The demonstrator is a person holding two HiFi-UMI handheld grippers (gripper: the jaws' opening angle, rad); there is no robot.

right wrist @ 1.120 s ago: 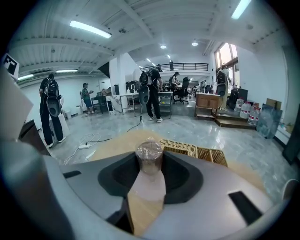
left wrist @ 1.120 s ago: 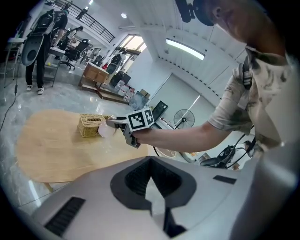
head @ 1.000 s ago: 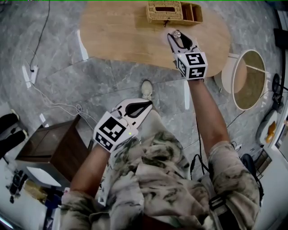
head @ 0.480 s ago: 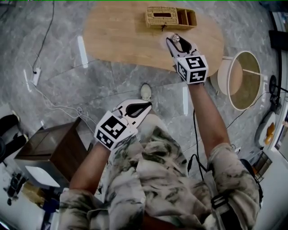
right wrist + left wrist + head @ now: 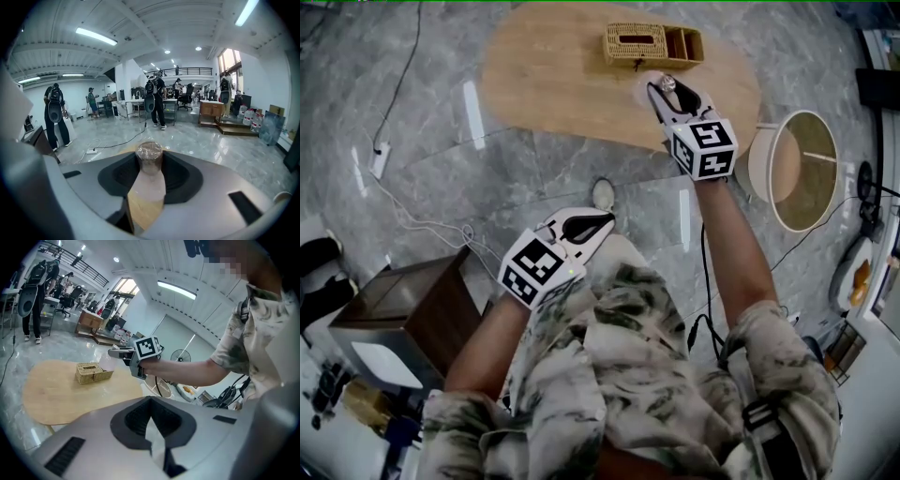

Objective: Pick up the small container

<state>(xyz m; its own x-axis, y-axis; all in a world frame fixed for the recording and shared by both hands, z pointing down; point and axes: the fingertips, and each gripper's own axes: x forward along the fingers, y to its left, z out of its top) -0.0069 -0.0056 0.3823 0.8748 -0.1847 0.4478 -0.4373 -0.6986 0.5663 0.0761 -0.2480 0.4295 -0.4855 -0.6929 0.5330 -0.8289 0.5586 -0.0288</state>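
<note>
Field notes, biggest thing first.

- The oval wooden table sat ahead of you, bare apart from a few things along its far right side.
- A wicker basket with a slot in its top stood at the far edge, a divided wooden box touching its right end. I could not tell what was in either.
- Your right claw reached over the table, partly open, with its pads closed against the sides of the small container.
- The container stood upright at the claw's tips, just on your side of the basket. Clear film covered its top, with something brownish beneath.
- I could not tell whether it had left the table. The lift looked like a straight upward pull.
- Your left claw hung by your body over the floor, closed and empty, well apart from the table.
</note>
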